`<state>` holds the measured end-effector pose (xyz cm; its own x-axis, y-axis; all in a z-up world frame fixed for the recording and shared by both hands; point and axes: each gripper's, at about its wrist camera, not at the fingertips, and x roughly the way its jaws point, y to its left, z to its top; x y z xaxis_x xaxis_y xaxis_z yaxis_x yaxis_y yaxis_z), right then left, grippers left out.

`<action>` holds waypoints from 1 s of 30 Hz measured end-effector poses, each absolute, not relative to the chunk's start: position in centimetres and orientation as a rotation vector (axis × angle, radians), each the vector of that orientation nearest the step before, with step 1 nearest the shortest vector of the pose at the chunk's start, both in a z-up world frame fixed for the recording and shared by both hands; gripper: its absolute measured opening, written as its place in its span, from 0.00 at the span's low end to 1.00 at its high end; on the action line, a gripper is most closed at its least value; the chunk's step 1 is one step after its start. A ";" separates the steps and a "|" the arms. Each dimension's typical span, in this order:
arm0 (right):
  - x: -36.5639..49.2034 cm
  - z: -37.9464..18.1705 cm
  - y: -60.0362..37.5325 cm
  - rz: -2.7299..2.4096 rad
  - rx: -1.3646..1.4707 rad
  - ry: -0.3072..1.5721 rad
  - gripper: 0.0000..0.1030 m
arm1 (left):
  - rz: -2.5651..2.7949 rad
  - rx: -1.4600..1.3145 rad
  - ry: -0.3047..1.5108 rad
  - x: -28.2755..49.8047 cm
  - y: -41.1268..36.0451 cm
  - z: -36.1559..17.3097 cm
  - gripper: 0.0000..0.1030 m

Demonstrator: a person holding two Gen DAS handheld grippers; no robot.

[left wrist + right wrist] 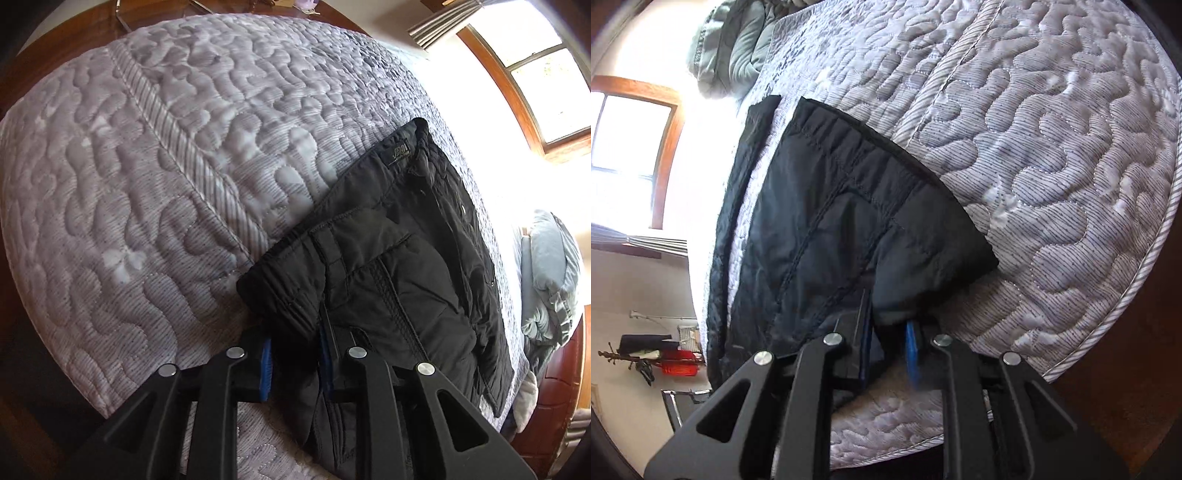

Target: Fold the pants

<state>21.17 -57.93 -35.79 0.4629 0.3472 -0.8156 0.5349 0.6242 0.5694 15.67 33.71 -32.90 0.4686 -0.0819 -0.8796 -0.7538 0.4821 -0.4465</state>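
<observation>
Black pants [399, 258] lie on a pale grey squiggle-quilted mattress [147, 166].

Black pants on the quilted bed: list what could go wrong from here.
1. The left gripper pinches only a thin bunch of the black padded pants; it may slip out when lifted.
2. The right gripper holds just a corner, so the fold could sag unevenly.
3. The pants lie near the edge of the grey quilted mattress and might slide off.

Black pants [399, 258] are laid folded on the quilted mattress [147, 184], near its window-side edge. A fold of the pants' near end is clamped between the blue pads [265, 369] of the left gripper [295, 365].
</observation>
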 end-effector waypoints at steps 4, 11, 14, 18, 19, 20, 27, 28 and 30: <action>21.4 -33.3 -58.1 -0.133 0.894 1.169 0.68 | 0.453 -0.919 1.067 16.0 33.9 -31.5 0.53; 23.0 -23.8 -58.3 -0.113 0.588 1.122 0.75 | 0.326 -0.652 0.984 20.4 37.2 -22.6 0.95; 27.1 -21.2 -55.8 0.019 0.574 1.086 0.84 | 0.182 -0.618 0.967 26.7 39.2 -20.6 0.96; 34.4 -21.1 -51.2 0.112 0.567 1.102 0.85 | 0.085 -0.654 1.041 35.7 42.0 -23.2 0.96; 36.2 -21.8 -50.1 0.137 0.573 1.117 0.85 | 0.081 -0.665 1.069 37.6 42.6 -24.4 0.96; 37.8 -22.4 -49.1 0.165 0.578 1.139 0.85 | 0.085 -0.677 1.093 39.2 43.2 -25.6 0.96; 47.5 -25.1 -44.5 0.281 0.526 1.225 0.87 | 0.067 -0.679 1.208 46.2 45.2 -32.9 0.96; 48.9 -25.4 -44.3 0.299 0.521 1.235 0.87 | 0.063 -0.675 1.227 46.7 45.4 -33.7 0.96; 51.7 -26.0 -44.1 0.318 0.508 1.257 0.87 | 0.036 -0.665 1.244 47.5 45.6 -34.7 0.96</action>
